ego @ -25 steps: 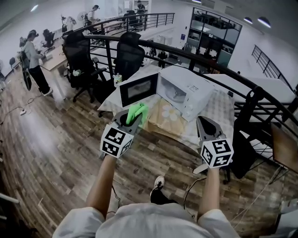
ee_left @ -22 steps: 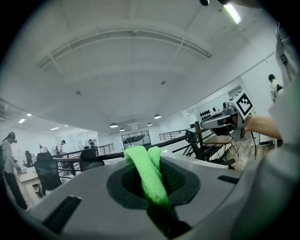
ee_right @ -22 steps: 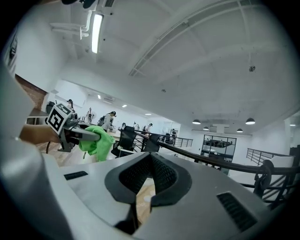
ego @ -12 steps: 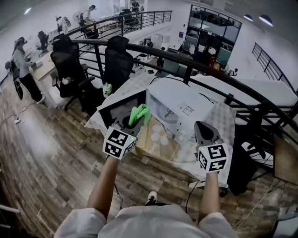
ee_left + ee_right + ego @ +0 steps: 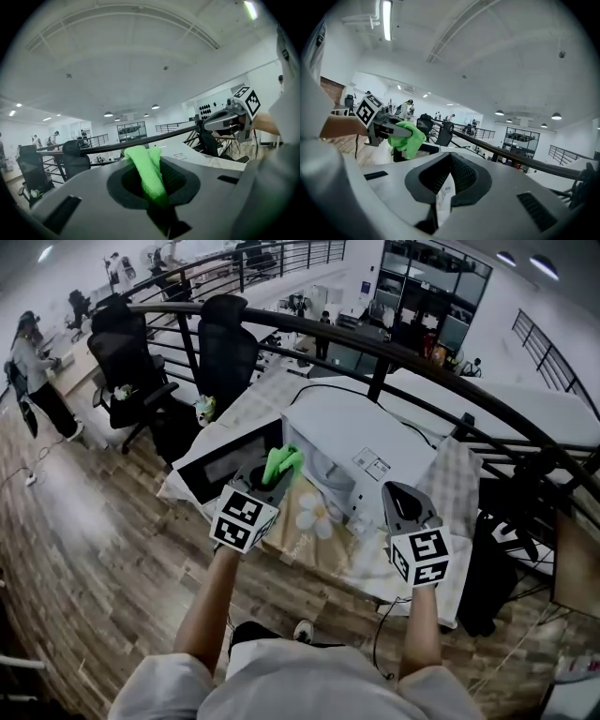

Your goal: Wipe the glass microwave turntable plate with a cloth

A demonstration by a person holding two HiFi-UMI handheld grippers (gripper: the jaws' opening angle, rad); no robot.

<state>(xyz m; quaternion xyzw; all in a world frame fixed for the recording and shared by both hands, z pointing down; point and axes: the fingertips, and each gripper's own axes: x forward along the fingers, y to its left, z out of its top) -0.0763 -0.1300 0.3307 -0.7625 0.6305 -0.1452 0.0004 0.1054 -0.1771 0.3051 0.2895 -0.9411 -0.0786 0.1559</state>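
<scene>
Wooden floor (image 5: 84,549) is seen across the left and lower part of the head view. A curved black railing (image 5: 375,348) is seen beyond the work spot, with two black office chairs (image 5: 225,343) stood near it at upper left.

A table (image 5: 452,476), draped in a pale patterned cover, is seen directly ahead of the person. A white microwave (image 5: 370,442) is set on it. Its door (image 5: 225,463) is swung open to the left, dark glass upward.

The left tongs (image 5: 269,480) are held in front of the open cavity, above the table's near edge, level with the door's hinge side. They are clamped on a green cloth (image 5: 282,462), which is pinched between the tips. A folded length of it is seen standing out past them toward the microwave.

The right tongs (image 5: 394,491) are held to the right of the left pair, well apart from it, over the table just in front of the microwave's right end. Their jaws are drawn together at the tips. Nothing is caught between them.

The glass turntable plate (image 5: 330,472) is made out only dimly, as a pale curved shape inside the cavity, just beyond the cloth. Whether the cloth is touching it cannot be told.
</scene>
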